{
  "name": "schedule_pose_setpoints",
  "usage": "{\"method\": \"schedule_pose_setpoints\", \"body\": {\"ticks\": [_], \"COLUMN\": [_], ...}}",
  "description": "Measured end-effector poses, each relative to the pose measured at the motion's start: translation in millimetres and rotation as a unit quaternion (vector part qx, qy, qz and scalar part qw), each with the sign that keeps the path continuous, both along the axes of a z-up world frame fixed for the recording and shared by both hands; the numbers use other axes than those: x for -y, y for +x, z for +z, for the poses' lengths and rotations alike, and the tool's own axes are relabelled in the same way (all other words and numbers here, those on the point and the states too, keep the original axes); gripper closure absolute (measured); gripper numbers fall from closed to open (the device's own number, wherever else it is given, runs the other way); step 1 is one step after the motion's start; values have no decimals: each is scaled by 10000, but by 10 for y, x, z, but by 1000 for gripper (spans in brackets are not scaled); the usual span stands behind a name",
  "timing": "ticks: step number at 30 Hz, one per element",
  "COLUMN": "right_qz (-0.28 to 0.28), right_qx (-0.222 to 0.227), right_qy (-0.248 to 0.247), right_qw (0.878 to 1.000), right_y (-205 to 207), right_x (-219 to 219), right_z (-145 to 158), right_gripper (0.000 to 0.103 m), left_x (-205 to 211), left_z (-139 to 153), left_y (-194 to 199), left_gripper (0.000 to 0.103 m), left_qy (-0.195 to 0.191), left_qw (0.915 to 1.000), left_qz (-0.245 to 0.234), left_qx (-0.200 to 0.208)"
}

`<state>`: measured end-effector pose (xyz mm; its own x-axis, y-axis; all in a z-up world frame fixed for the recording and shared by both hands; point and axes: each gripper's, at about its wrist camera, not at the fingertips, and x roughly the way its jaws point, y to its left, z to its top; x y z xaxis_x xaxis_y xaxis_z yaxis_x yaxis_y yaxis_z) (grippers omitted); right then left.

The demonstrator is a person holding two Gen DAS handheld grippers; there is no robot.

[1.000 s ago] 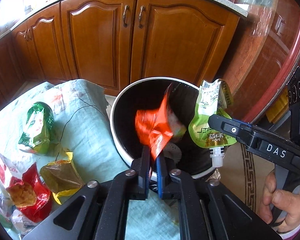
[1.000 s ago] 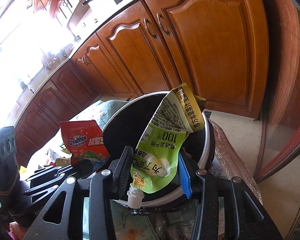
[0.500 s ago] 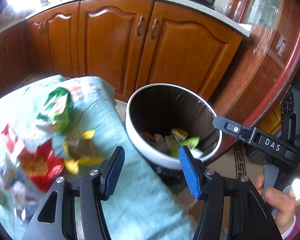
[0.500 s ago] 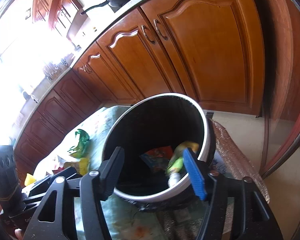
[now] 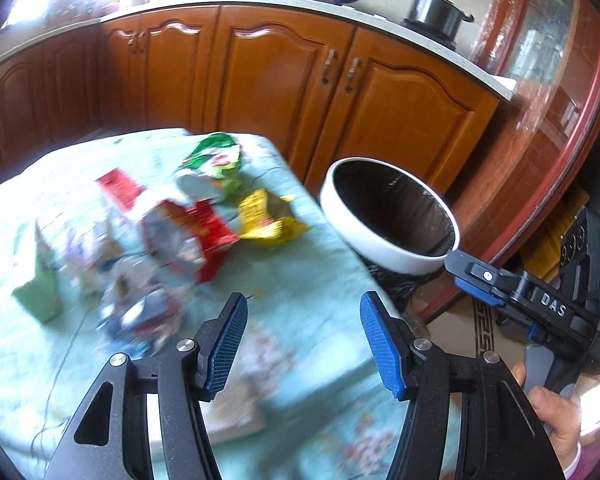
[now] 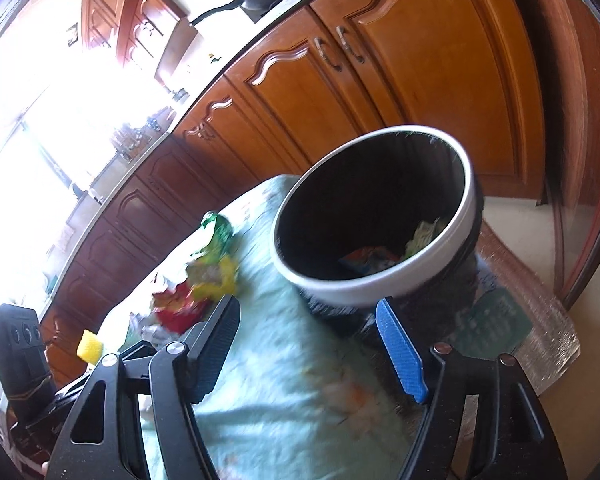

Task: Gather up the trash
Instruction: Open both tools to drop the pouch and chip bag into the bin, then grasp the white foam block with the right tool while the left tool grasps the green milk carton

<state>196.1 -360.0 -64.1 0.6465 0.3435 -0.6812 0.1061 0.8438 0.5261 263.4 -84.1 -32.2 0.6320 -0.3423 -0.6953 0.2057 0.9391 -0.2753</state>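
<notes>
Hovering tools: left tool [image 5: 302,338] and right tool [image 6: 306,346], jaws just opening, are holding nothing.
Wrappers: yellow wrapper [image 5: 266,220] is looking light, crinkly; pinch an edge.

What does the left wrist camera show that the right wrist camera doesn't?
Only the left wrist view shows a black pot on the stove and a hand holding the right hand-held gripper. Only the right wrist view shows wrappers lying inside the bin. Both show the bin, a green bag and a yellow wrapper on the cloth.
</notes>
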Motion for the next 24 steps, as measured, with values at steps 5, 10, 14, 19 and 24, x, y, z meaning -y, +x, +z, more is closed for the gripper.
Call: {"method": "schedule_pose_setpoints", "body": {"ticks": [5,10,14,19,24], "right_qz": [176,453,665,1052,1544], "right_qx": [-13,-54,-70,-58,14], "right_qy": [40,49,66,23,4], "right_qw": [9998,9989,9977,9944,9880], "right_y": [-145,-270,-346,-404,-434], "right_x": [-252,-533,-759,-1062,-1337], "right_z": [-2,-7,1,-3,-13], "right_gripper": [30,30,30,30,30], "left_x": [-294,-564,-779,-1079,-1307], "left_z": [20,40,35,0,-19], "left_y": [-254,-454,-604,-713,-732], "left_gripper": [45,45,45,45,45], "left_qy": [-41,-89,-77,-169,-214], "left_qw": [9996,9987,9973,9945,9914], "left_qz": [261,507,728,1027,1282], "left_qx": [-19,-11,3,-81,-157]}}
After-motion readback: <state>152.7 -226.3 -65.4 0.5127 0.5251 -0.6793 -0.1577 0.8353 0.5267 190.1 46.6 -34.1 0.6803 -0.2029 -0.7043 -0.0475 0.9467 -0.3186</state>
